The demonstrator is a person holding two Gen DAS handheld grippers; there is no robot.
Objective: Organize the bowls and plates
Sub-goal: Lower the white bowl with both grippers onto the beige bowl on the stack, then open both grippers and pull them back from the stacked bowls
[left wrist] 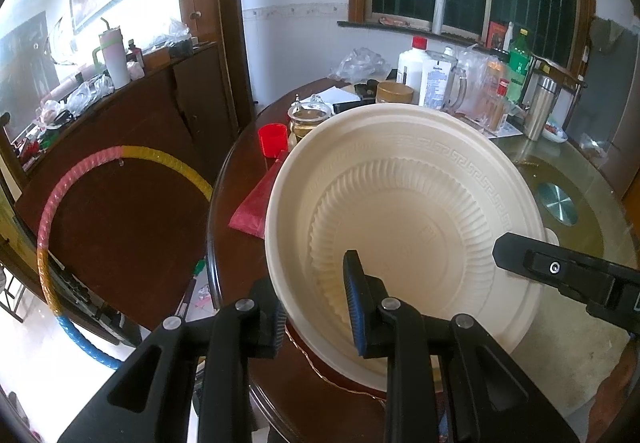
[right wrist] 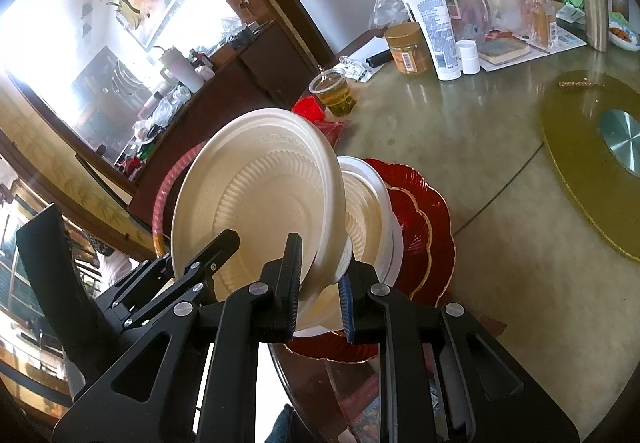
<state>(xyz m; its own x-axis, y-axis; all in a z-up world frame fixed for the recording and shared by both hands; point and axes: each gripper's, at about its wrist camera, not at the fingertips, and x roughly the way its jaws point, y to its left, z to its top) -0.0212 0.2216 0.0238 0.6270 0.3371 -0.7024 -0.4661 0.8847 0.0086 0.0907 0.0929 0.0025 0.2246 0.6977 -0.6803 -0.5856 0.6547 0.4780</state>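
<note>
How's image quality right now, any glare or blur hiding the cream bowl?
Left wrist: the cream bowl is sharp and evenly lit; the wall at upper left is blown out. Right wrist: the same glare at left, the bowl's rim slightly soft, fisheye bending the table edge.

From my right claw's camera, the one word I can read is "Vaseline", printed at the top of the label on the white bottle with the red cap (right wrist: 432, 23), standing far on the bench. The finer print below it is too small to make out. The labels on the jar (right wrist: 408, 49) just left of it and the other bottles are blurred.
</note>
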